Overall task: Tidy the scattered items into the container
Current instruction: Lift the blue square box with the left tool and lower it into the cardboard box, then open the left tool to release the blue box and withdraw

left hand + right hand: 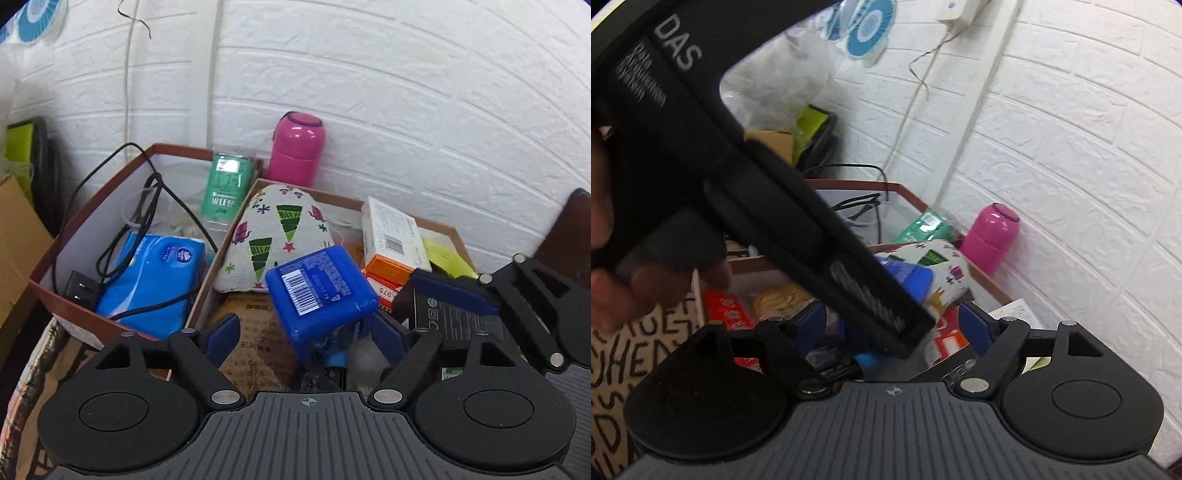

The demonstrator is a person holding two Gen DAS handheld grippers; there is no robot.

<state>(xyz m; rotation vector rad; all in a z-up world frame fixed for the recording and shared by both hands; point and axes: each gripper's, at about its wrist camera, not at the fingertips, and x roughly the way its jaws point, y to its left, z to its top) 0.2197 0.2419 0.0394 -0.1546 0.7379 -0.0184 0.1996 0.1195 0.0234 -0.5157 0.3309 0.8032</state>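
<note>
Blue plastic box (320, 295), barcode label up, tilted, sits in the brown cardboard box (236, 229) between the left gripper's (308, 332) jaws; jaws spread wide, pads apart from the box sides, so released. Its lower end is hidden behind the gripper body. Just behind it lies a tree-print cushion (277, 240); to the right, a white-and-orange carton (391, 240) and yellow-green paper (443, 254).

Right gripper (897, 328): jaws open, nothing pressed between the pads. In the right wrist view the left gripper's black handle (746, 177) crosses the frame diagonally and hides most of the box contents; fingers (624, 291) of the hand on it are blurred at the left edge. What lies under the right jaws is hard to make out.

A second, red-rimmed box (92, 206) beside it holds a blue tissue pack (159, 280), black cable (147, 206) and green-labelled bottle (227, 188). Pink flask (297, 147) stands against the white brick-pattern wall (424, 110). The surface under the boxes is mostly hidden.

Both grippers point downward into the box.
</note>
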